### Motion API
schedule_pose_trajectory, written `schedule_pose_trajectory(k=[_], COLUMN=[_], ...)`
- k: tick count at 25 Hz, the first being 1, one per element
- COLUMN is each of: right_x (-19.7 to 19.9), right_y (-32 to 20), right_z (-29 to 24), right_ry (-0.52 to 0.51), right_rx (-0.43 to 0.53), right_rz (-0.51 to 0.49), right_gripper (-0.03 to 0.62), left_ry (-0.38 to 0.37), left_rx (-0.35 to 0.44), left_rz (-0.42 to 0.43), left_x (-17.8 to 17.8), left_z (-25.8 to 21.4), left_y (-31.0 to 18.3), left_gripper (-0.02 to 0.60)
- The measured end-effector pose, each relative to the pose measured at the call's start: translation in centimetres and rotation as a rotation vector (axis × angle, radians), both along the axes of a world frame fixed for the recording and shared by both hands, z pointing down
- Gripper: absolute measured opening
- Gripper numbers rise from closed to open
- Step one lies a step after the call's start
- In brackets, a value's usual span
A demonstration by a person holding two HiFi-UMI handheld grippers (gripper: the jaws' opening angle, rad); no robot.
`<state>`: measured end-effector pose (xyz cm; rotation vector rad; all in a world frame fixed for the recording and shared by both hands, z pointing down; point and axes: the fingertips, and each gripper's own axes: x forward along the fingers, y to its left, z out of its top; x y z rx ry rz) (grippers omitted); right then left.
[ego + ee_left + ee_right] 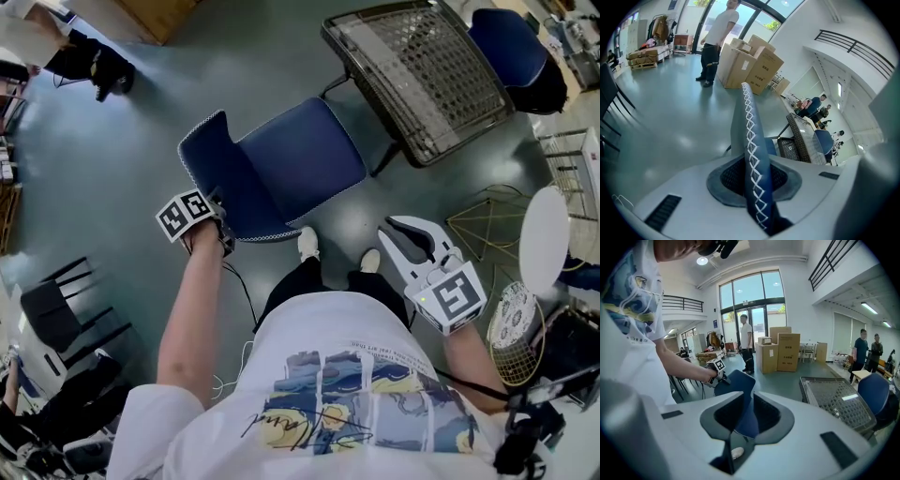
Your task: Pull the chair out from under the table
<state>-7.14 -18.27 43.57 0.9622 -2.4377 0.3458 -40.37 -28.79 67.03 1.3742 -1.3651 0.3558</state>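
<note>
Right, left claw (pixel 754 176) is clamped on the stitched backrest edge of the blue chair (pixel 281 169), just ahead of the person's shoes (pixel 308 244). Right claw (pixel 744 420) hangs free to the right, jaws a narrow slit apart, nothing between them. Chair stands on open floor (pixel 112 141), seat clear of the mesh-top bench (pixel 422 75), only its far corner near the bench edge. Second blue chair (pixel 516 47) sits beyond the bench.

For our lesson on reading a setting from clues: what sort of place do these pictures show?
Probably a large, open hall used as a workspace or storage area: tall glass entrance windows, an upper-level railing, and stacked cardboard boxes on a bare polished floor.
</note>
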Motion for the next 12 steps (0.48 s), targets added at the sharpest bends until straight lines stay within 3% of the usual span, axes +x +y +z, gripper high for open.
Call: schedule_pose_trajectory(k=[12], right_x=[-3.0], right_y=[-0.9], right_z=[0.3], right_ry=[0.000], right_rx=[-0.003], right_rz=[-0.092], right_gripper=[0.055], left_ry=[-0.028], left_rx=[-0.003], left_rz=[-0.069], left_x=[-7.5], left_z=[0.1], left_y=[4.0], left_gripper=[0.071])
